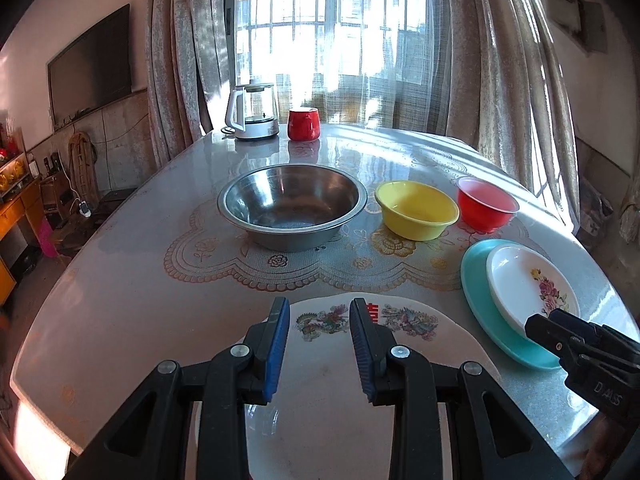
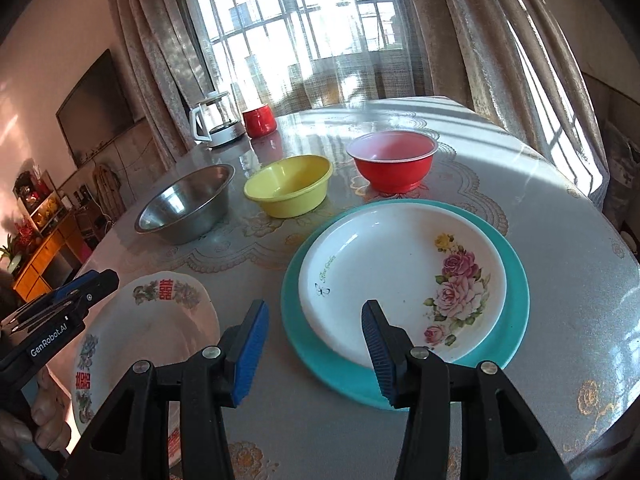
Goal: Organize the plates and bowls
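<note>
My left gripper point(image 1: 319, 304) hovers open over a white plate with a red and green pattern point(image 1: 320, 360), which lies at the table's near edge; nothing sits between its blue pads. The same gripper point(image 2: 98, 280) shows at the left of the right wrist view, above that plate point(image 2: 152, 328). My right gripper point(image 2: 315, 306) is open above the near rim of a white floral plate point(image 2: 400, 272) stacked on a teal plate point(image 2: 516, 292). Behind them stand a steel bowl point(image 1: 292, 208), a yellow bowl point(image 1: 416, 208) and a red bowl point(image 1: 486, 204) in a row.
A glass kettle point(image 1: 254, 112) and a red mug point(image 1: 303, 124) stand at the far end of the table point(image 1: 140, 280), by the curtained window. A hand point(image 2: 44, 412) holds the left gripper's handle. The table edge falls away on the left.
</note>
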`<state>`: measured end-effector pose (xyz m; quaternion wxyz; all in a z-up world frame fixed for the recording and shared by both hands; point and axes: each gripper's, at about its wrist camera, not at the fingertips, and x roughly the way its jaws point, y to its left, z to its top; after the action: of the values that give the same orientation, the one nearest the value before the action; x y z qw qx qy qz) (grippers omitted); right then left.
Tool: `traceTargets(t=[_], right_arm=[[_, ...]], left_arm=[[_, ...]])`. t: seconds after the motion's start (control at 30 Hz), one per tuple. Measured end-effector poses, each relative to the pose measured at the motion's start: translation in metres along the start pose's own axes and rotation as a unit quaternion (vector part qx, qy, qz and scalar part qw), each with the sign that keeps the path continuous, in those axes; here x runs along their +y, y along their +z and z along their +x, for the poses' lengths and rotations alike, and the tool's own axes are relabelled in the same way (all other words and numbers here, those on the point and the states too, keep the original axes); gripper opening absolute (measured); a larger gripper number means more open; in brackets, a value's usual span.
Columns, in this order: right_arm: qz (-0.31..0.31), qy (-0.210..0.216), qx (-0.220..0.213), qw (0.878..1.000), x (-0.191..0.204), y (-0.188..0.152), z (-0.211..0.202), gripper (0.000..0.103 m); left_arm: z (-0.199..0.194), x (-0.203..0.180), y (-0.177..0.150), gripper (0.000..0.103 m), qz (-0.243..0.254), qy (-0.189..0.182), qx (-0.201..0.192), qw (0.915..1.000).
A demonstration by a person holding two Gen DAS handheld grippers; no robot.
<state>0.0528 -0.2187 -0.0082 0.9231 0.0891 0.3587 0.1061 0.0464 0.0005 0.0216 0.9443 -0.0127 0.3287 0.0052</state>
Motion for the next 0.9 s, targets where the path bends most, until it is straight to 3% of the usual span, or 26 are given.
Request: traceTargets(t=[0.3,0.63,0.9], right_arm=[[0.011,0.098,0.073,0.992,0.024,-0.014,0.030,0.049],[0.015,0.113,0.092,0.989,0.029,-0.022,0.039,0.049],[0.008,0.138,0.102,0.985,0.032,-0.026,0.041,0.049]], left_arm=[[0.002,0.031,-0.004,0.032,-0.025,-0.007,0.009,0.9996],[-0.003,0.086,-0.015,0.033,-0.059,-0.040,0.013,0.9974],[-0.003,0.120,-0.039,0.033,-0.091,-0.058,0.039,0.9934]])
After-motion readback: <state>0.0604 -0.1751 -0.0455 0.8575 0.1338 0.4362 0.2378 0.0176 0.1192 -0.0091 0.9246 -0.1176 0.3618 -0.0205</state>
